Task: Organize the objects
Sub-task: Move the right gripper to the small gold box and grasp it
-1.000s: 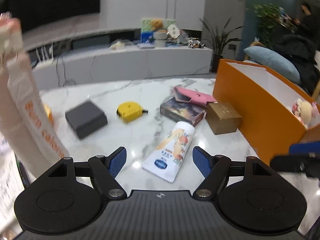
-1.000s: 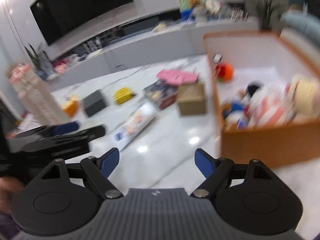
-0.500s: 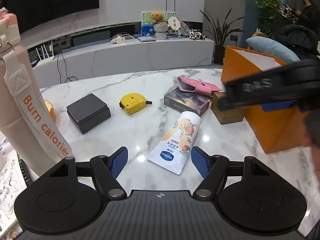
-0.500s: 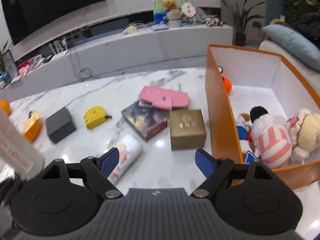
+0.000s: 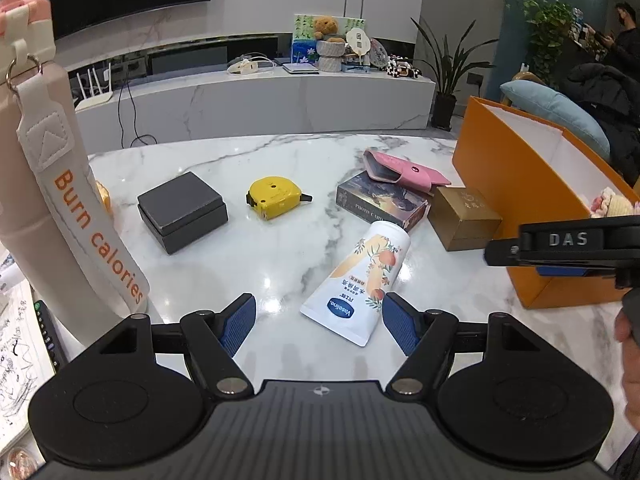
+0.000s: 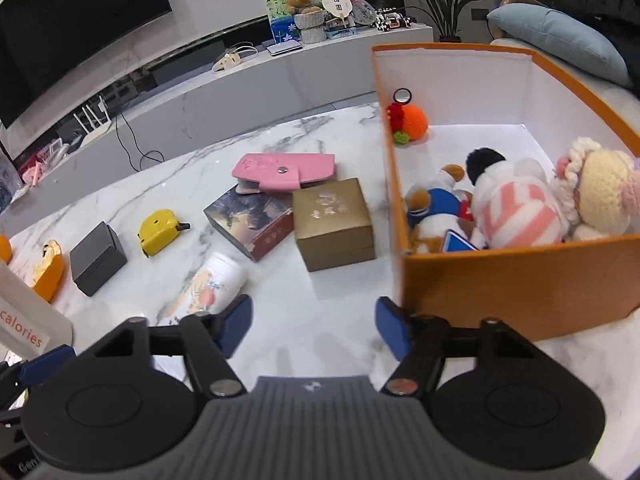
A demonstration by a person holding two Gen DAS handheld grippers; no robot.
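A white lotion tube point(image 5: 360, 280) lies on the marble table point(image 5: 248, 264), its flat end just ahead of my left gripper point(image 5: 319, 320), which is open and touches nothing. My right gripper point(image 6: 313, 316) hovers over bare table beside the orange box point(image 6: 520, 280); its jaws are closing with nothing between them. Beyond it are a gold box point(image 6: 332, 224), a book point(image 6: 252, 220) with a pink wallet point(image 6: 284, 170) on top, a yellow tape measure point(image 6: 158, 230) and a dark grey box point(image 6: 98, 256). Plush toys point(image 6: 516, 208) fill the orange box.
A tall pink bottle point(image 5: 48, 160) with a "Burn calories" strap stands at the near left, papers point(image 5: 16, 360) beside it. An orange item point(image 6: 48, 268) lies by the grey box. A white TV bench point(image 5: 260, 100) runs behind the table; a person point(image 5: 624, 40) stands far right.
The right gripper has dropped closer to the table beside the orange box and its jaws have narrowed. In the left view it slid right and lower. The left gripper has held still.
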